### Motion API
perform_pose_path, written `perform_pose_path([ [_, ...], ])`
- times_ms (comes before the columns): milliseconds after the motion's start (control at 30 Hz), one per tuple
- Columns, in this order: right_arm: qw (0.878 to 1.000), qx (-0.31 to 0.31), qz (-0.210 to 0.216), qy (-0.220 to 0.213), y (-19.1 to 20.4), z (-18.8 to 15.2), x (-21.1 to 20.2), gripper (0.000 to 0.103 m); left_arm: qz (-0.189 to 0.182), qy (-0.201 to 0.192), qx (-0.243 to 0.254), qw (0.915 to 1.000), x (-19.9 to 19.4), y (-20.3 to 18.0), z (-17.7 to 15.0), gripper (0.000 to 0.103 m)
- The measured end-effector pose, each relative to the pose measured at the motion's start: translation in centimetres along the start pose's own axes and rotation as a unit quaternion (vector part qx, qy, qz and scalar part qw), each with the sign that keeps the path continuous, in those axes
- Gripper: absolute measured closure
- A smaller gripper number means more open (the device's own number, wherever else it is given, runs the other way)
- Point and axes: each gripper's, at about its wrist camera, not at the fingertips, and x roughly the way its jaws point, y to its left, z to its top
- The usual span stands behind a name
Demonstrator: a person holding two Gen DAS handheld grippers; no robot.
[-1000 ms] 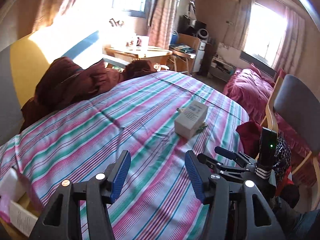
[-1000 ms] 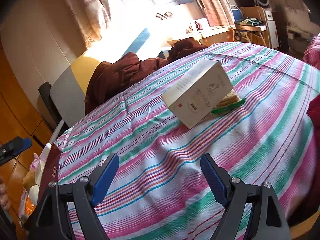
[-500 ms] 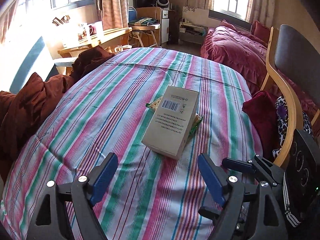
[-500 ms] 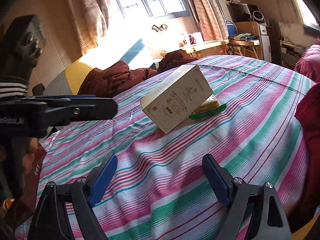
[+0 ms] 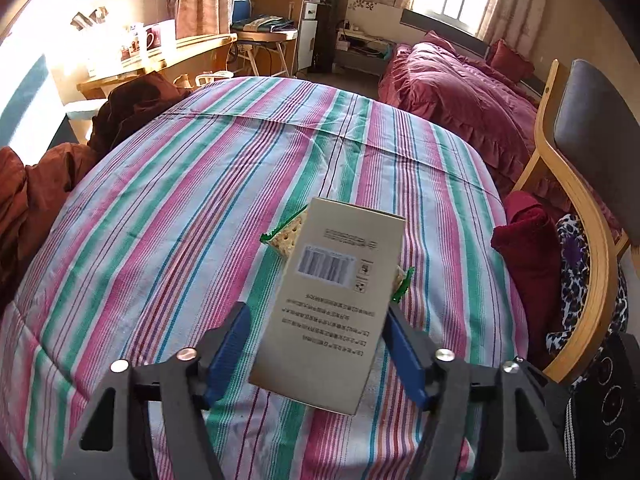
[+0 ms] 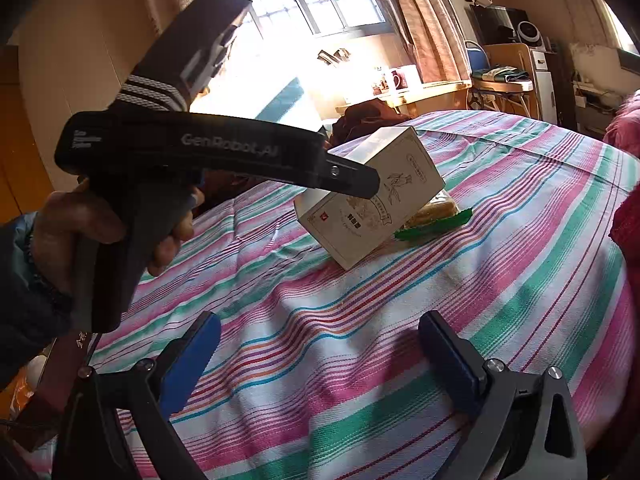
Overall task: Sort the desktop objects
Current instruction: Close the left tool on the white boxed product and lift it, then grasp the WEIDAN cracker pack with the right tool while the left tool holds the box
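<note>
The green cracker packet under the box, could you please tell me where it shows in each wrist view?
Left wrist view: the cracker packet peeks out at centre, beside the upper left edge of the box, with a green end at the box's right edge.
Right wrist view: it lies right of centre, under the box's right end.
Shared landmark: the box tilted on the striped tablecloth.

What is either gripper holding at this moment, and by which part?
Nothing yet. The left gripper brackets the box's near end with open fingers, a gap visible at the left pad. The right gripper hangs open over the tablecloth.
</note>
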Motion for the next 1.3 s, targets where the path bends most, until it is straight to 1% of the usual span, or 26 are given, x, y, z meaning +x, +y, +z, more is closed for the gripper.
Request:
perform_pose_path([
  [33,1.000,0.000,0.001,0.000,0.0,0.0,0.0,0.002,0.003,-0.005,-0.007,1.0000,-0.3,0.1,-0.3,0.049],
  [67,1.000,0.000,0.002,-0.001,-0.1,-0.1,0.1,0.002,0.002,-0.008,-0.014,0.9999,-0.6,0.1,-0.6,0.050],
  [200,1.000,-0.003,0.000,-0.001,0.1,-0.3,0.0,0.002,0.011,-0.023,-0.033,0.9991,-2.2,-0.4,-2.5,0.051],
  [300,1.000,-0.005,0.000,0.000,0.2,-0.4,0.1,0.001,0.040,-0.027,-0.068,0.9965,-4.0,-0.5,-4.6,0.052],
  [433,1.000,-0.007,-0.003,0.002,0.3,-0.3,0.2,0.001,0.089,-0.044,-0.119,0.9879,-7.7,-0.2,-8.9,0.052],
  [567,1.000,-0.010,-0.007,0.005,0.2,-0.2,0.4,0.001,0.144,-0.054,-0.161,0.9748,-11.5,0.1,-13.7,0.052],
  [667,1.000,-0.017,-0.014,0.011,0.4,-0.1,0.5,0.001,0.159,-0.051,-0.190,0.9674,-13.3,0.0,-17.3,0.052],
  [767,0.999,-0.027,-0.026,0.016,0.8,0.4,0.4,0.001,0.165,-0.050,-0.205,0.9635,-14.3,-0.5,-20.5,0.052],
  [833,0.999,-0.033,-0.033,0.019,1.0,0.9,0.4,0.001,0.167,-0.056,-0.205,0.9629,-14.9,-1.1,-21.9,0.052],
  [1000,0.997,-0.048,-0.053,0.026,1.5,2.0,0.3,0.004,0.171,-0.074,-0.183,0.9653,-15.3,-2.6,-22.8,0.052],
  [1067,0.996,-0.051,-0.065,0.021,1.6,3.2,0.2,0.004,0.158,-0.083,-0.178,0.9676,-15.1,-2.7,-22.7,0.052],
  [1133,0.994,-0.052,-0.093,0.013,1.2,5.1,0.8,0.004,0.147,-0.095,-0.178,0.9684,-14.8,-2.6,-22.5,0.051],
  [1200,0.991,-0.050,-0.122,0.019,0.4,7.0,2.1,0.004,0.139,-0.099,-0.181,0.9687,-14.4,-2.4,-22.5,0.050],
  [1300,0.984,-0.048,-0.167,0.046,-1.2,9.2,4.8,0.004,0.129,-0.097,-0.181,0.9702,-13.7,-2.1,-22.5,0.049],
])
